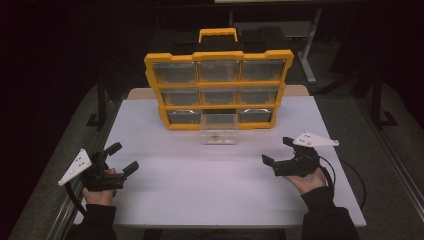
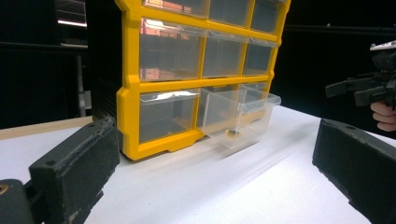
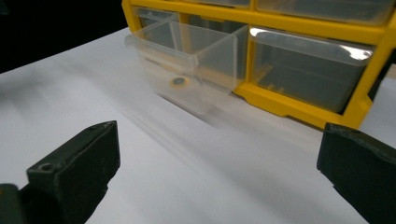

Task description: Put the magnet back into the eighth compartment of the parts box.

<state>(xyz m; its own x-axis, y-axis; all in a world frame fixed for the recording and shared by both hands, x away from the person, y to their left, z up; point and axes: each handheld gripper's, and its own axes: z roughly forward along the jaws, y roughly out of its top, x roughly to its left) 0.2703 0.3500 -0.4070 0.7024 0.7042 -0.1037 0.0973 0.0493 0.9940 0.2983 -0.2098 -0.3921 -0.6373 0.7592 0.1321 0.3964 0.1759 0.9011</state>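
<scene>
Fingers (image 2: 74, 163) of both grippers gape wide and empty; the pulled-out drawer (image 1: 219, 131) holds a small, indistinct ring (image 3: 179, 82).

High cam overhead; both gripper cams low, near pulled-out drawer (image 2: 236, 116), prob.

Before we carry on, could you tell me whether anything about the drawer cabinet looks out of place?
One thing stands out: the bottom middle drawer of the yellow cabinet is pulled out over the table, while the other eight sit flush. A small round part lies inside it. Both grippers, left and right, are open and away from it.
</scene>
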